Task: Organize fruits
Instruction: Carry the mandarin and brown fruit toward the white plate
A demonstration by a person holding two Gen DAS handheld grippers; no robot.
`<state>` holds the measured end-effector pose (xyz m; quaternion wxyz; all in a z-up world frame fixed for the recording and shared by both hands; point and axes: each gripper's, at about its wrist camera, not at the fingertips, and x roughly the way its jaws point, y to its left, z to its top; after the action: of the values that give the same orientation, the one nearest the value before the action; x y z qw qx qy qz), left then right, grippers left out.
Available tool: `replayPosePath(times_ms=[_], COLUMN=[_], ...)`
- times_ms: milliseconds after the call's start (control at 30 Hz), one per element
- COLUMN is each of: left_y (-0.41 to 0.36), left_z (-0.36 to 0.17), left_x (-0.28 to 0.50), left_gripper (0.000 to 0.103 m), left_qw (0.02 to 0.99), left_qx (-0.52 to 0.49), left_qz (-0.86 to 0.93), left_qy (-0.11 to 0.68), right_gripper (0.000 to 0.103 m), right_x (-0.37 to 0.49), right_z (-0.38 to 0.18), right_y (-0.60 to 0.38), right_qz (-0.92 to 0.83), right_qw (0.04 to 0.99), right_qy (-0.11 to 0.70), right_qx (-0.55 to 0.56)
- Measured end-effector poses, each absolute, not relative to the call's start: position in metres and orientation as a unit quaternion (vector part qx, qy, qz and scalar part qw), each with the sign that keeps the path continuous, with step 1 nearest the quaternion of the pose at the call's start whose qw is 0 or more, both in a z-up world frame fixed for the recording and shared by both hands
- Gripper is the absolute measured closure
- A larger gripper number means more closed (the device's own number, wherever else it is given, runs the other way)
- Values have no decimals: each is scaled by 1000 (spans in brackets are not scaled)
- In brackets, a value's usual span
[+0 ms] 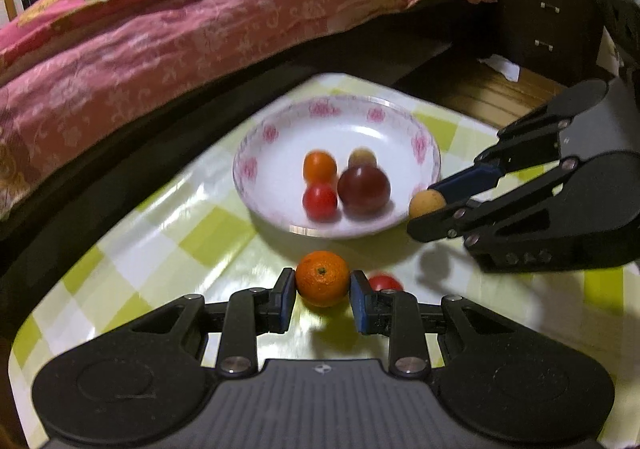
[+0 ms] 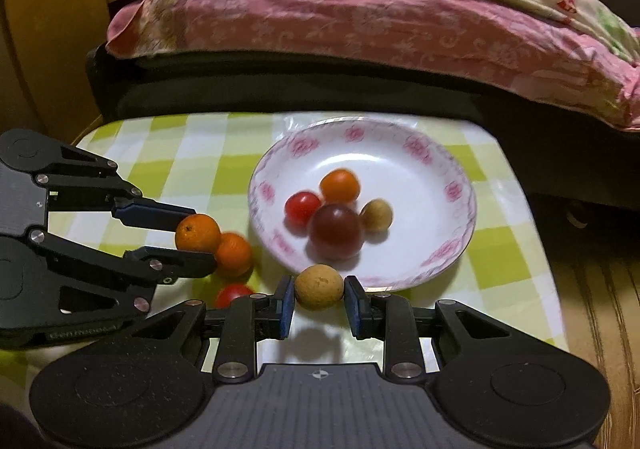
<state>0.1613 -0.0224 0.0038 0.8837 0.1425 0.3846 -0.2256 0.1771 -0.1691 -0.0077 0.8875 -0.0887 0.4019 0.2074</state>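
My left gripper [image 1: 323, 291] is shut on a small orange mandarin [image 1: 322, 278], held just above the checked tablecloth in front of the bowl. My right gripper [image 2: 319, 299] is shut on a tan longan [image 2: 319, 286] at the bowl's near rim. The white bowl with pink flowers [image 2: 448, 177] holds a dark purple plum [image 2: 337, 232], a red tomato [image 2: 302, 206], a small orange fruit [image 2: 339, 185] and another tan longan [image 2: 375, 214]. On the cloth lie a second mandarin [image 2: 234, 254] and a red tomato [image 2: 232, 294]. In the left wrist view the right gripper [image 1: 430, 209] carries its longan [image 1: 426, 204].
The small table with a green-and-white checked cloth [image 2: 184, 161] stands against a bed with a pink floral quilt [image 2: 360, 21]. A dark cabinet with drawers [image 1: 548, 25] is at the far right, wooden floor [image 2: 596, 309] beside the table.
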Motion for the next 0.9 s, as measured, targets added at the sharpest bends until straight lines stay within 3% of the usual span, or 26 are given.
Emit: replayPosePath(times_ms=[900], left_y=[-52], left_z=[-3], left_x=[194], left_gripper=[67], left_qw=[890], left_qx=[150], left_qz=[-220], left_qy=[370], right_gripper=[80], right_x=[209], right_z=[-19], right_y=[-177], right_qz=[170], right_qw=[896], right_qy=[404], right_qx=[-76])
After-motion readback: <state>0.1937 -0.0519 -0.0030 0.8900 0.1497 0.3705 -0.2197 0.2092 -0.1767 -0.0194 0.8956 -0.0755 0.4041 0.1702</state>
